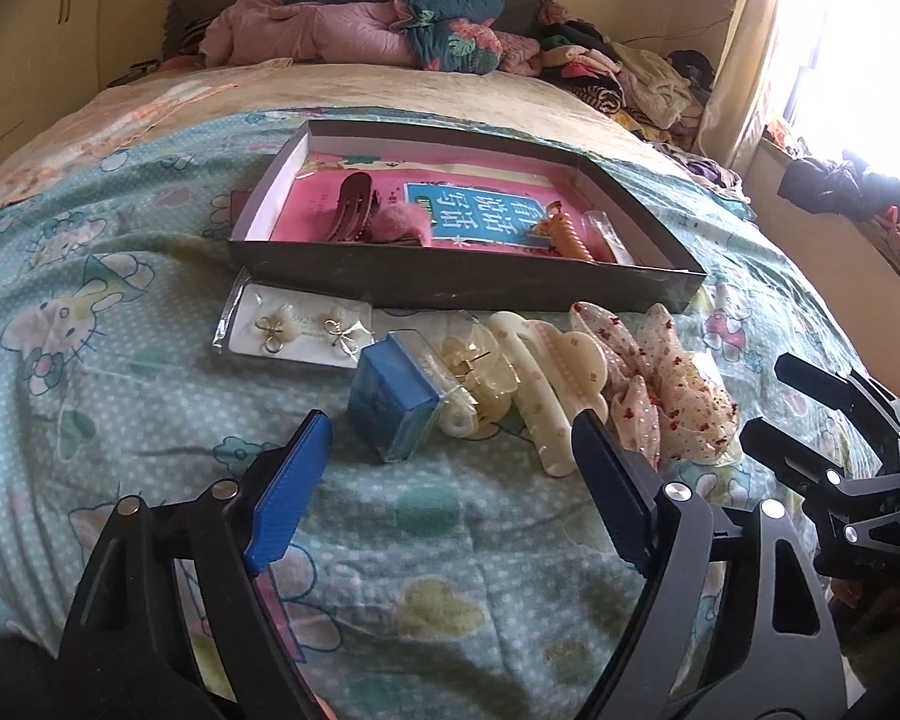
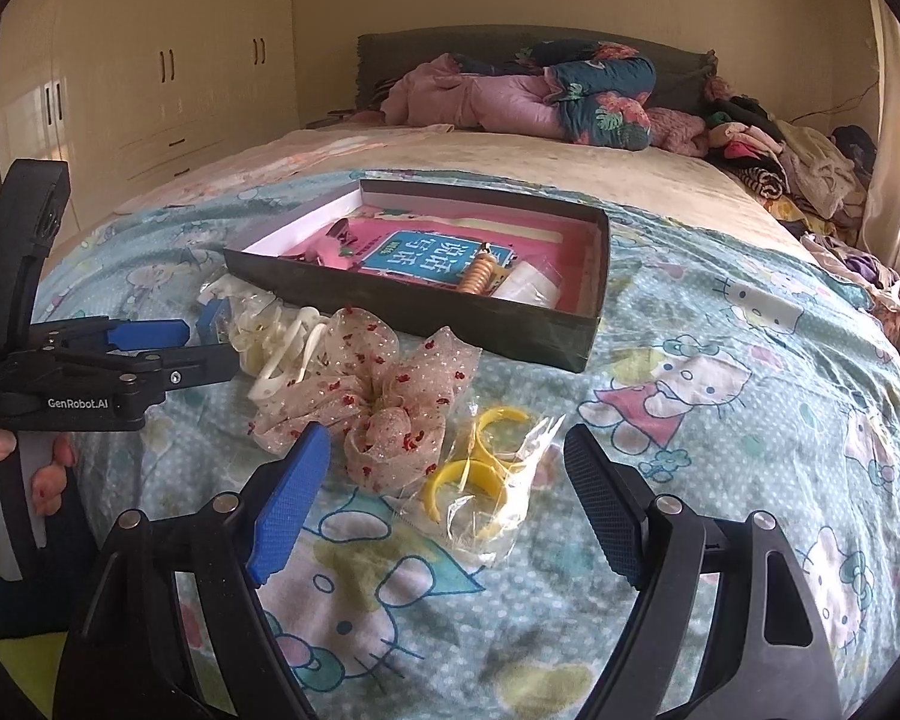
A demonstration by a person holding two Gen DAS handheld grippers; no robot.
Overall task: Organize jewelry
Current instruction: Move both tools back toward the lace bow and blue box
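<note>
- So far, partly sorted: inside the shallow dark cardboard tray [image 1: 450,291], a maroon hair clip [image 1: 349,204], a pink fuzzy clip [image 1: 397,227], an orange spiral tie [image 1: 567,233] and a clear packet [image 1: 607,232].
- Left outside, just before the tray's near wall: carded gold earrings [image 1: 300,330], small blue box [image 1: 390,399], translucent yellow claw clip [image 1: 480,369], cream claw clip [image 1: 549,384], dotted sheer scrunchie [image 2: 378,396], bagged yellow rings [image 2: 480,468].
- Left tool [image 1: 450,450] spread wide, empty, near the blue box.
- Right tool [image 2: 444,480] equally wide, empty, framing the rings' bag.

Bedspread [image 2: 720,324] teal, white dots, cartoon cats. Scrunchie [image 2: 378,396] beige, red specks. Rings [image 2: 480,450] between right fingers yellow. Small box [image 1: 390,402] blue. Tray [image 1: 450,285] dark grey, pink lining.
</note>
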